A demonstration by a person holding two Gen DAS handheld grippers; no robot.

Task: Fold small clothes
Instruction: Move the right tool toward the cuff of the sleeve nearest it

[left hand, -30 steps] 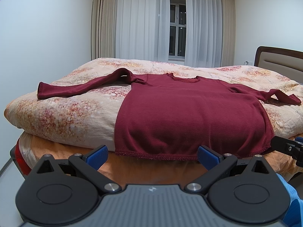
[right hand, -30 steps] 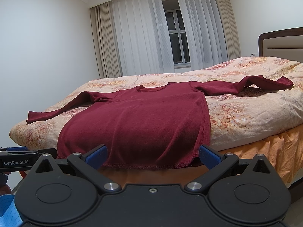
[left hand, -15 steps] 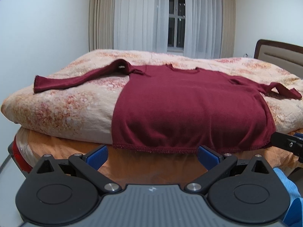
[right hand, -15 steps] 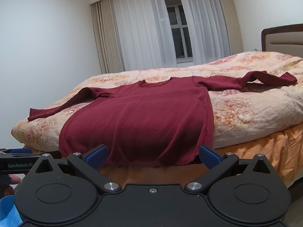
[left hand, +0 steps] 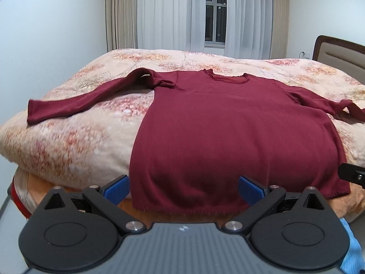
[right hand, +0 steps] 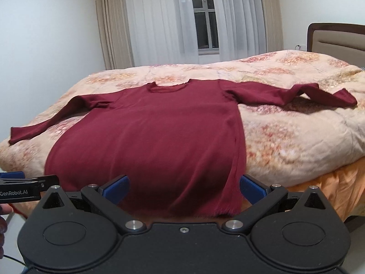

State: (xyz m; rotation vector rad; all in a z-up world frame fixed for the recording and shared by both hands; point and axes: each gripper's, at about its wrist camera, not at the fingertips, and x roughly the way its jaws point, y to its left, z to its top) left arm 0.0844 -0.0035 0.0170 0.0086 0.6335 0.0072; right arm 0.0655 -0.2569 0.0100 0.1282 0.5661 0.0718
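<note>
Now both views sit closer to the foot of the bed (left hand: 68, 150) than a second ago, and the hem fills more of each picture, so the approach looks well under way while no fold has begun. Far left, the left sleeve (left hand: 75, 104) lies stretched out across the quilt, its cuff near the edge. The left gripper (left hand: 183, 188) is spread wide and empty, fingers level with the hem, one just outside the left corner of the sweater (left hand: 228, 132). That sweater lies flat, front up, collar toward the window, hem draped over the bed's edge. The right gripper (right hand: 184, 188) is likewise released and holding nothing, bracketing the hem's right corner. Whether either finger touches cloth is hard to judge through the blur. Far right, the right sleeve (right hand: 296, 93) lies doubled back at the cuff.
</note>
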